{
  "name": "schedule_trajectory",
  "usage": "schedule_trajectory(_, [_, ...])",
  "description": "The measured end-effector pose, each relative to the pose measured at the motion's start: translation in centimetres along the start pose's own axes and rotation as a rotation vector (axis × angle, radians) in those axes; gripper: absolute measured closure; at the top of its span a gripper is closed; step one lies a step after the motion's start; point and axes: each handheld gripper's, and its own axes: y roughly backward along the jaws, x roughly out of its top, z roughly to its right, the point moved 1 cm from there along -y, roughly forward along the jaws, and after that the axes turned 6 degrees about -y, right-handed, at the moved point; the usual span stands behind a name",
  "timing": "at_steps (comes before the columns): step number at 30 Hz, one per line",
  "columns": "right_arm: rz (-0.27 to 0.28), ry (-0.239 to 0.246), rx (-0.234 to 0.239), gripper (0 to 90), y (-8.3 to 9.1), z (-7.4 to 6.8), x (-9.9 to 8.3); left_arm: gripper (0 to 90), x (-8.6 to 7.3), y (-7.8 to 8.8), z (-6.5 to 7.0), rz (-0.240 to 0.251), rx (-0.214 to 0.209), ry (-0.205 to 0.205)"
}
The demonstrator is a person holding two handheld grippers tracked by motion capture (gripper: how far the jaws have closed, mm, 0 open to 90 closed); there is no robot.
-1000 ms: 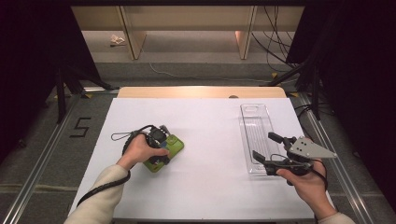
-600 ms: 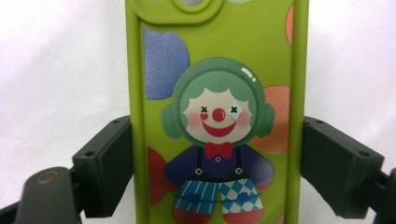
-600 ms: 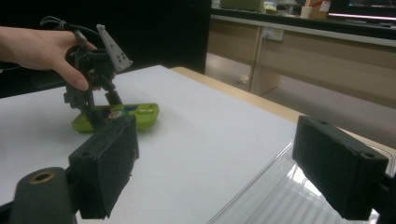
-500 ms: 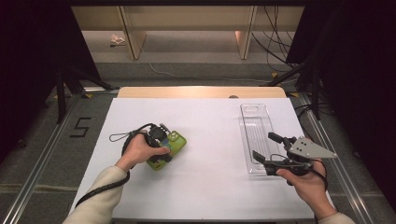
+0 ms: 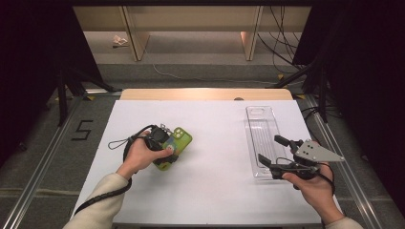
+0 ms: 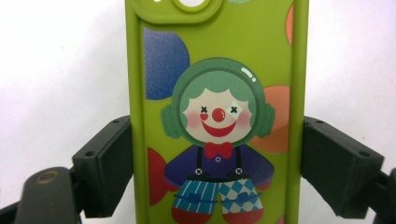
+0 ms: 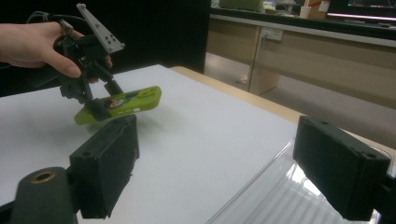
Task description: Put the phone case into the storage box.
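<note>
1. The left gripper (image 5: 165,151) is clamped on a green phone case (image 6: 217,112) printed with a clown. Its two black pads press the long side edges, and the case runs away from the gripper, camera cut-out at the far end.
2. In the right gripper view the case (image 7: 122,105) hangs tilted, its far end higher, and it looks lifted off the white surface (image 5: 215,191). Only the narrow edges are pinched, so a quick wrist turn could make the case pivot between the pads or slip out.
3. The case looks like soft rubber. Squeezed harder, it may bow and pop free; squeezed less, it may slide down under its own weight.
4. The right gripper (image 5: 273,151) stands released with nothing between its jaws, hovering at the near end of a clear plastic tray (image 5: 261,125).
5. The tray is see-through and hard to judge. If the case is bound for it, a tilted lowering could catch a tray wall and shove the light tray across the surface.
6. The two grippers are well apart now. Brought together carelessly over the tray, they could knock each other, or a trailing cable could snag.
</note>
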Motion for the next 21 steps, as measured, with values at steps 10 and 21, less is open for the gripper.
schedule_trajectory(10, [-0.006, 0.002, -0.003, 15.1, 0.0, 0.0, 0.0, 16.0, -0.2, 0.6, 0.2, 0.092, 0.003, 0.009])
schedule_trajectory(21, [-0.009, 0.008, -0.008, 9.8, -0.1, 0.0, 0.0, 16.0, -0.1, 1.5, 1.0, 0.165, 0.022, 0.001])
